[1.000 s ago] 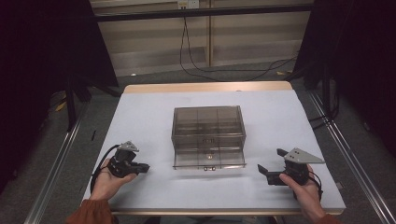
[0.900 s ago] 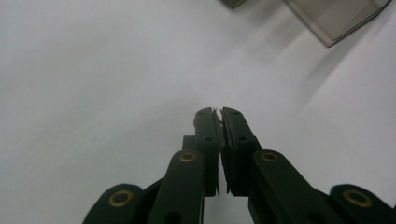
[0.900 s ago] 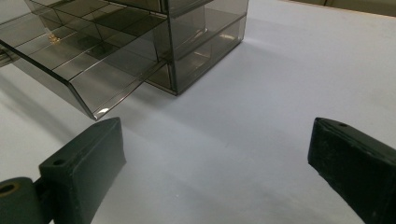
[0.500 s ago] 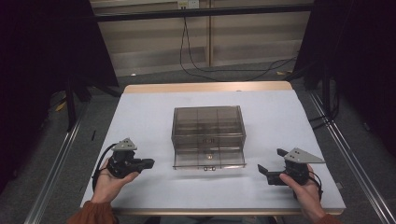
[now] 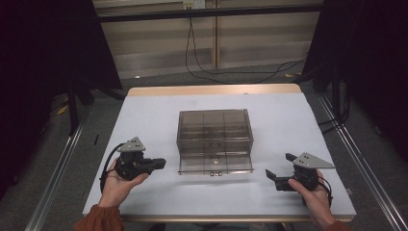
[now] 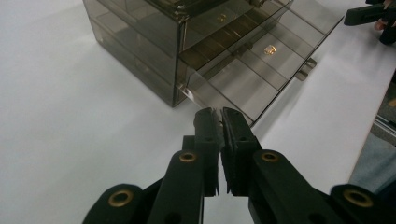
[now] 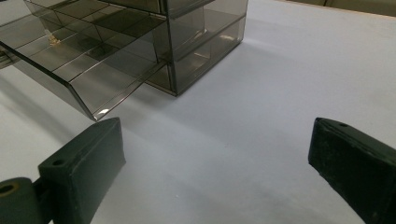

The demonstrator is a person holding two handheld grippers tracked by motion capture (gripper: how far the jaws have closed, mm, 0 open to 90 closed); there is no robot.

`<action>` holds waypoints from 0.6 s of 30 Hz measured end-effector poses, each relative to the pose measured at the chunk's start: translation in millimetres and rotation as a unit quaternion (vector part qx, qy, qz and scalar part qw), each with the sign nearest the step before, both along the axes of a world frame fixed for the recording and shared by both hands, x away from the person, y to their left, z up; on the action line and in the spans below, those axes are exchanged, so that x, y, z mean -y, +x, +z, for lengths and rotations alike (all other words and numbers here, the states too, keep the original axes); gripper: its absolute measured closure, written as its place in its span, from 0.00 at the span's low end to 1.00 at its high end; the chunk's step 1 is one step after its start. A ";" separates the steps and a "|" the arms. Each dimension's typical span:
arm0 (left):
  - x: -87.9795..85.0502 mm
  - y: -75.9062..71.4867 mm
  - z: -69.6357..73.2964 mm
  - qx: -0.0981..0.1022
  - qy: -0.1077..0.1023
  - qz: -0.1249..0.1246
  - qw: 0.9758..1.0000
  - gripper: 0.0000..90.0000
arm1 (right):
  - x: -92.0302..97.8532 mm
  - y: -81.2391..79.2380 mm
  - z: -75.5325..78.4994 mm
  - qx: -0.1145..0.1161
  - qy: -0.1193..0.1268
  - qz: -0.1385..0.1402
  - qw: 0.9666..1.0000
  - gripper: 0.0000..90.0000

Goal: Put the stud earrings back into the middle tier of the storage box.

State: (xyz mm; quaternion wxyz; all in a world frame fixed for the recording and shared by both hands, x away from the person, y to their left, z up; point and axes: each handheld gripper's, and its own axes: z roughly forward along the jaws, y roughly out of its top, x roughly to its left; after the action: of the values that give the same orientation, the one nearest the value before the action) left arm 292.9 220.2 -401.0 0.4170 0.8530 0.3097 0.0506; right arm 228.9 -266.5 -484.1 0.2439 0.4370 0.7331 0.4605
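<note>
Smoked-plastic drawer cabinet [image 5: 215, 137] at the middle of the white tabletop [image 5: 154, 110], front turned toward the person. Walls see-through, divided inside into compartments. Lowest drawer [image 5: 215, 163] pulled out toward the near edge, two small tabs on its front lip. Small gold-coloured piece [image 6: 269, 48] lying in one of the drawer's compartments, seen from the left gripper view; too small to name.

Left gripper [image 5: 159, 163] held in the left hand [image 5: 118, 185], low over the tabletop just left of the open drawer, pointed toward it. Fingers [image 6: 205, 140] pressed nearly together, only a thin slit between them, nothing clamped. Tips close to the near left corner of the drawer, apart from it. Grey three-cornered plate on top, black cable looping behind.

Right gripper [image 5: 279, 171] held in the right hand [image 5: 315, 197], right of the drawer and near the tabletop's front edge, aimed leftward at the cabinet. Fingers [image 7: 84, 172] spread wide, bare tabletop between them, nothing gripped. Drawer's near right corner just above the left-hand finger in the right gripper view, not touching.

Both grippers well apart from each other, cabinet between them. Dark curtains at both sides, cables hanging on the far wall.
</note>
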 end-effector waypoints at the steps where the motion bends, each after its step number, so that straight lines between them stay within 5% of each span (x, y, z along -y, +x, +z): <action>1: 1.4 0.6 1.3 0.002 -0.001 -0.002 1.000 0.96 | 0.1 0.1 0.0 0.000 0.000 0.000 1.000 0.03; 18: 41.5 10.0 18.4 0.014 -0.001 -0.039 0.999 0.96 | 0.1 -0.1 0.1 -0.001 0.001 0.000 1.000 0.03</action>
State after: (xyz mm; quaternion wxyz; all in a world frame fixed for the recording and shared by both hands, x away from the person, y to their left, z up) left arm 302.9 178.6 -382.6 0.4239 0.8633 0.2700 0.0462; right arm 228.8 -266.6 -484.0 0.2426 0.4375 0.7333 0.4604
